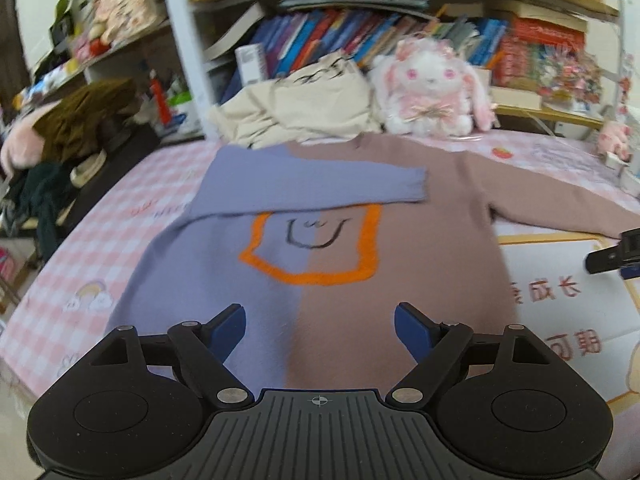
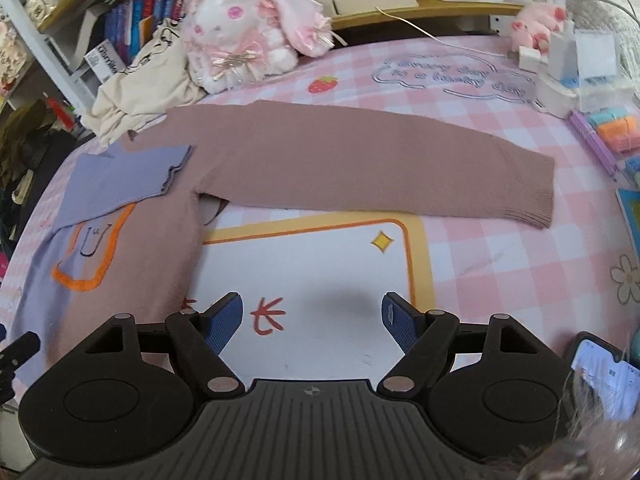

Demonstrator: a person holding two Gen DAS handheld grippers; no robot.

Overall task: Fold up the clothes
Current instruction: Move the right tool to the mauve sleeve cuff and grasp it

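A two-tone sweater (image 1: 304,240) lies flat on the pink checked cover, lilac on its left half and dusty pink on its right, with an orange outline and a small face on the chest. Its lilac sleeve (image 1: 304,186) is folded across the chest. The pink sleeve (image 2: 384,168) stretches out flat to the right. My left gripper (image 1: 320,330) hovers open over the sweater's lower hem, nothing between its blue pads. My right gripper (image 2: 312,322) stands open above the white printed panel beside the sweater's body, near the outstretched sleeve and clear of it.
A cream garment (image 1: 304,104) and a white and pink plush rabbit (image 1: 432,84) sit at the far edge below bookshelves. Small boxes and coloured items (image 2: 580,76) crowd the right side. A phone (image 2: 604,380) lies at the lower right. Dark clothes (image 1: 60,152) pile up at the left.
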